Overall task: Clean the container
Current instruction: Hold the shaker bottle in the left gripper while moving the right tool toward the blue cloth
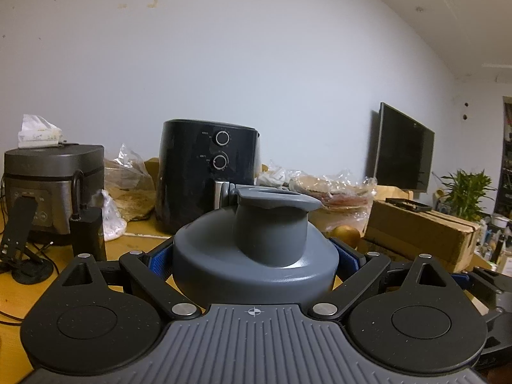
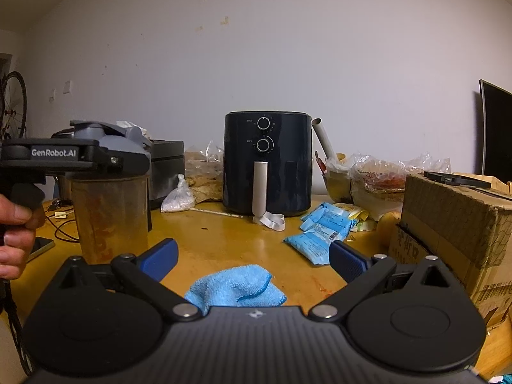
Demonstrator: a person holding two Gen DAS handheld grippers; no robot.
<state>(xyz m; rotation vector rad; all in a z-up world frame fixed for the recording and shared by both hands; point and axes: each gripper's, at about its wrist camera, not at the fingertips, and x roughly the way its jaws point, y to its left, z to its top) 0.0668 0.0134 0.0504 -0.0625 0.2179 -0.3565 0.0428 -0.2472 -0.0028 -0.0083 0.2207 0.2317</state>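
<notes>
Closest in the left wrist view, the left tool (image 1: 254, 260) pinches the grey lid (image 1: 256, 256) of the container between its blue pads, one pad pressed against each side of the lid's wide base, with the lid's raised spout cap standing just above. The right wrist view shows the same grip from the side: the left tool (image 2: 96, 156) clamps the lid at the top of the container (image 2: 110, 214), a tall translucent cup with a stained, brownish wall that stands upright on the yellow wooden surface (image 2: 224, 243), and a hand (image 2: 16, 233) wraps the tool's handle at the left edge. The right tool (image 2: 252, 260) is spread wide and holds nothing; its blue pads sit well apart, low over the surface. Between them lies a crumpled blue cloth (image 2: 236, 288), touching neither pad. A little further, to the right, lie light blue packets (image 2: 320, 233), and beside them stands a cardboard box (image 2: 457, 220) at the surface's right side. Behind these, near the middle, stands a black air fryer (image 2: 267, 163) with two round dials and a pale handle. To its left are a knotted plastic bag (image 2: 177, 196) and a dark rice cooker (image 1: 52, 182), and to its right are crinkled clear food bags (image 2: 384, 176). A dark screen (image 1: 403, 150) stands against the white wall at the far right.
</notes>
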